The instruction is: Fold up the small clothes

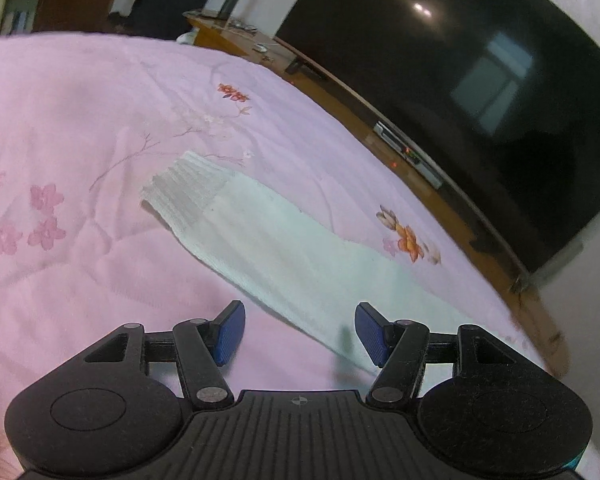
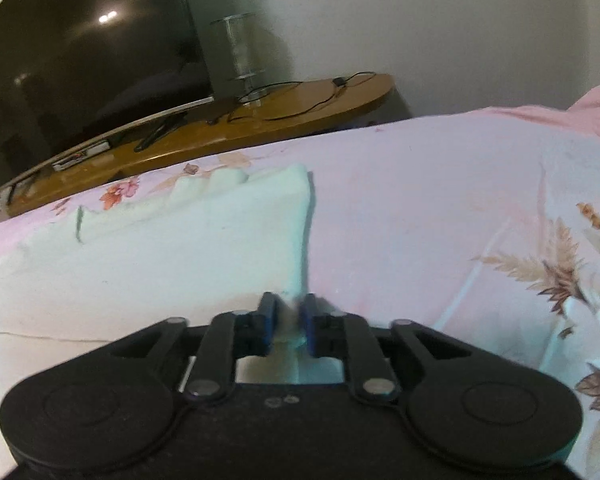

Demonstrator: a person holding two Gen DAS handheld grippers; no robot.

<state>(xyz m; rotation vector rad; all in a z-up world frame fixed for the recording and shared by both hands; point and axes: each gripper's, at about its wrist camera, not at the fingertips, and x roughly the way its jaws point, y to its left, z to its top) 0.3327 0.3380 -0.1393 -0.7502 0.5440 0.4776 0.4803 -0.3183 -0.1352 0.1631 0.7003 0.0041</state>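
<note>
A long white sock (image 1: 284,248) lies flat on the pink floral bedspread (image 1: 80,128), its ribbed cuff at the far left end. My left gripper (image 1: 300,332) is open and empty, just above the bed over the sock's near edge. In the right wrist view the same white sock (image 2: 160,248) fills the left half, its end raised off the bedspread (image 2: 420,208). My right gripper (image 2: 288,322) is shut on a pinch of the sock's end, with white fabric bunched between the blue pads (image 2: 269,320).
A wooden TV bench (image 1: 440,184) runs along the far edge of the bed and carries a large dark TV (image 1: 460,80). In the right wrist view the bench (image 2: 300,104) holds cables, and a clear stand (image 2: 240,56) sits by the wall.
</note>
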